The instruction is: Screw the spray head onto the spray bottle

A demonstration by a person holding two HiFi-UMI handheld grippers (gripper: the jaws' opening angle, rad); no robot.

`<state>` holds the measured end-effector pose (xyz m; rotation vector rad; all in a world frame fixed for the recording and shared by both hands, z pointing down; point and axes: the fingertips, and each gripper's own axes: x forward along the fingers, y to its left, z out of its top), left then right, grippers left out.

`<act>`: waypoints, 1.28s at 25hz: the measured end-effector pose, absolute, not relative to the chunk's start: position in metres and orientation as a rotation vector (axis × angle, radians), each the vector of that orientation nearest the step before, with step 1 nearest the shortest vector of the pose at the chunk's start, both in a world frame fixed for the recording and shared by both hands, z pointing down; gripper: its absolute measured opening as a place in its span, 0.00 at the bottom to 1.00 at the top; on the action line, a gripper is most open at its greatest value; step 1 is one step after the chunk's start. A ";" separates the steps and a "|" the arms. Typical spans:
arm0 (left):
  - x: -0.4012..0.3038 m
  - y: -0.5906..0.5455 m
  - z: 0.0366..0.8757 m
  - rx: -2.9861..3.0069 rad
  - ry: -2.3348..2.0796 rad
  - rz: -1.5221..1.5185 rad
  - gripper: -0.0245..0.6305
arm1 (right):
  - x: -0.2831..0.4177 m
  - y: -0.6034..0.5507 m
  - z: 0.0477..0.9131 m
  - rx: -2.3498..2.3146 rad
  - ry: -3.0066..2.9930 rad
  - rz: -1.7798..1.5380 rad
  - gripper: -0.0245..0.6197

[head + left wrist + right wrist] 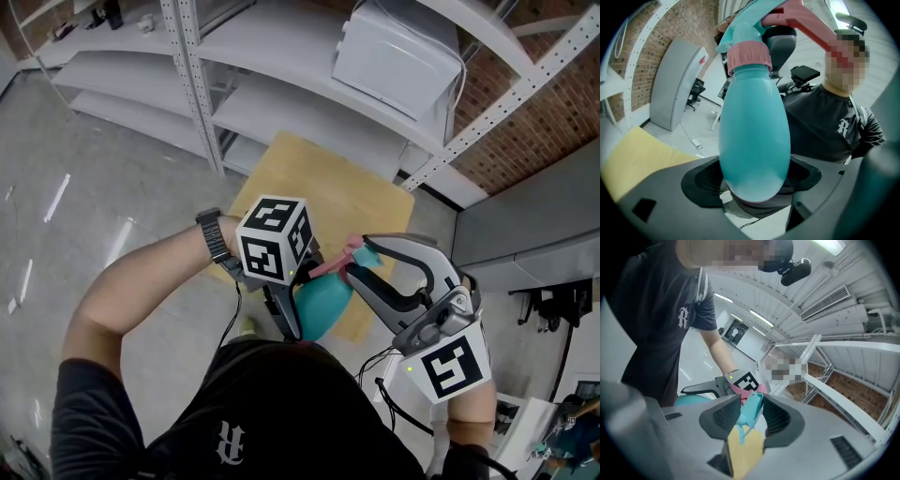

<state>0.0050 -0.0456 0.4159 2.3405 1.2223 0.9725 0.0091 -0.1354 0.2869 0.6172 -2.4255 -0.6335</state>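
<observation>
The left tongs (752, 180) were closed on the lower body of the teal spray bottle (754, 136), which was held clear of the floor in front of the person's chest. The pink collar (749, 55) sat on the bottle's neck, with the teal spray head (743, 23) and pink trigger (806, 23) above it. The right tongs (752, 413) gripped the spray head between their pads. The only legible writing was a white letter "R" on the dark T-shirt (843, 126). A tan board (319, 187) lay on the floor below.
</observation>
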 end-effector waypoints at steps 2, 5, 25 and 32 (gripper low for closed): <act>0.010 -0.056 0.424 2.417 1.132 1.036 0.65 | 0.009 -0.139 0.291 0.635 -2.354 -0.626 0.27; 0.019 -0.076 0.432 2.536 0.980 1.093 0.65 | 0.002 -0.143 0.284 0.668 -2.280 -0.685 0.27; 0.028 -0.112 0.410 2.896 0.736 1.144 0.65 | 0.010 -0.136 0.245 0.696 -2.384 -0.578 0.27; 0.021 -0.109 0.411 2.921 0.754 1.234 0.65 | 0.007 -0.145 0.246 0.554 -2.652 -0.103 0.27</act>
